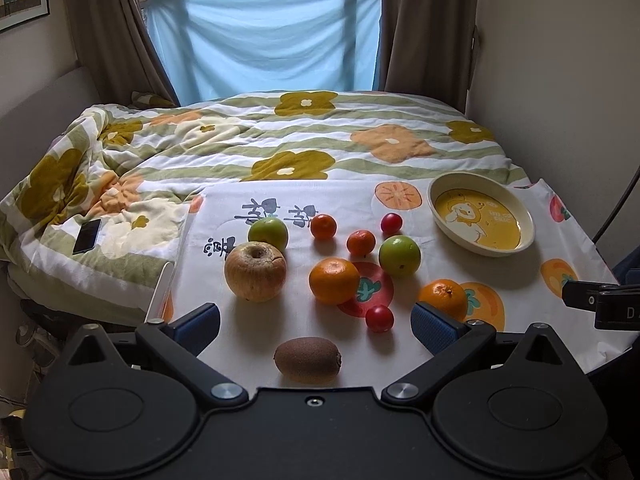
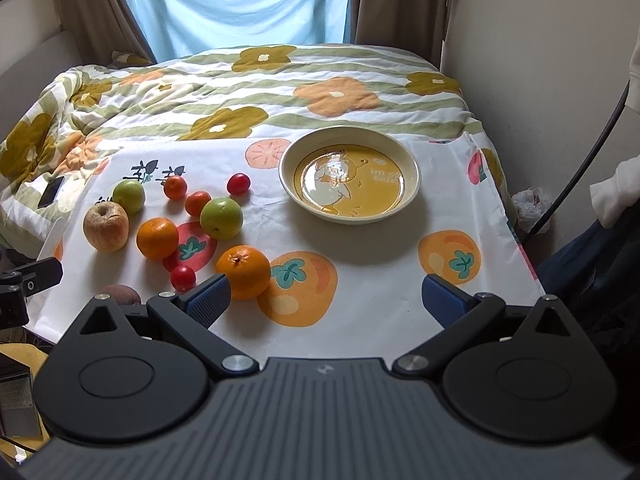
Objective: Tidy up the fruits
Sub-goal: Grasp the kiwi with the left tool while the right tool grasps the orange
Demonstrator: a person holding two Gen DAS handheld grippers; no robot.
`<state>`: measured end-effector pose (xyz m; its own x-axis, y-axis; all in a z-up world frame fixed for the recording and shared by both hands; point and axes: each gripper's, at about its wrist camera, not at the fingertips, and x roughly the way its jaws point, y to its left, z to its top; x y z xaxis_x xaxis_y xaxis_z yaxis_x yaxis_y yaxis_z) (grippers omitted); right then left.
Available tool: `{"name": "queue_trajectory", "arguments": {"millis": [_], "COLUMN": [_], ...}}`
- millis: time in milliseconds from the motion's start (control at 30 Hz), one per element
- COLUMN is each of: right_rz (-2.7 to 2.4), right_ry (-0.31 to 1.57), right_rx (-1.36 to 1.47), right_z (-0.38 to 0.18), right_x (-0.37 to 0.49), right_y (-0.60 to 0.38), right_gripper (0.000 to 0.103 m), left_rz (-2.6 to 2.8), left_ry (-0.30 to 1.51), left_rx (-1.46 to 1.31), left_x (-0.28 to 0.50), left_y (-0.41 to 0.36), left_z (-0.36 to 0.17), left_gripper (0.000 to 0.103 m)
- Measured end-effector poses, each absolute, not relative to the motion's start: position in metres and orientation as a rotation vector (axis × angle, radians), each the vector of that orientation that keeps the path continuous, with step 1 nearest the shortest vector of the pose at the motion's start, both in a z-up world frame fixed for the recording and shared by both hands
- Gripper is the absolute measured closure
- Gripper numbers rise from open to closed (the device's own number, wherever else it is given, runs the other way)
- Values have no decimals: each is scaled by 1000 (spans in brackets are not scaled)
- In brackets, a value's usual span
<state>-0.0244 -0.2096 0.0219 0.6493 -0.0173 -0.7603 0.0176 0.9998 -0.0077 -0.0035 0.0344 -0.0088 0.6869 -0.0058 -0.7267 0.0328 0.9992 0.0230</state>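
Note:
Fruit lies loose on a white printed cloth (image 1: 400,360): a wrinkled apple (image 1: 255,272), two green apples (image 1: 399,256), oranges (image 1: 334,281) (image 1: 443,298), small tangerines (image 1: 323,226), cherry tomatoes (image 1: 379,318) and a kiwi (image 1: 307,360). An empty cream bowl (image 1: 440,188) with a yellow duck print stands at the far right. My left gripper (image 1: 316,328) is open, the kiwi between its fingers. My right gripper (image 2: 326,298) is open over the cloth; an orange (image 2: 243,272) touches its left finger (image 2: 208,302). The bowl (image 2: 412,168) lies ahead.
The cloth covers a small table against a bed with a flowered quilt (image 1: 280,136). A phone (image 1: 87,236) lies on the quilt at left. A wall (image 1: 560,80) and a dark cable (image 2: 592,152) are at right. The right gripper's edge (image 1: 600,302) shows in the left wrist view.

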Motion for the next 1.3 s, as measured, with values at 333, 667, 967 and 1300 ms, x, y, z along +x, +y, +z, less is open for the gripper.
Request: {"name": "queue_trajectory", "arguments": {"millis": [333, 667, 967, 1300], "right_rz": [20, 109, 196, 275], "right_ry": [895, 897, 917, 910], "right_rx": [53, 44, 38, 18], "right_z": [-49, -98, -117, -118], "right_x": [-4, 26, 42, 51], "right_y": [-203, -186, -180, -175], "right_gripper": [0, 0, 0, 3], "left_rz": [-42, -37, 13, 25], "left_ry": [897, 929, 970, 952], "left_rx": [33, 30, -7, -26], "left_x": [14, 35, 46, 41], "left_y": [49, 42, 40, 37], "left_z": [-74, -125, -148, -151], "left_gripper": [0, 7, 21, 33]}}
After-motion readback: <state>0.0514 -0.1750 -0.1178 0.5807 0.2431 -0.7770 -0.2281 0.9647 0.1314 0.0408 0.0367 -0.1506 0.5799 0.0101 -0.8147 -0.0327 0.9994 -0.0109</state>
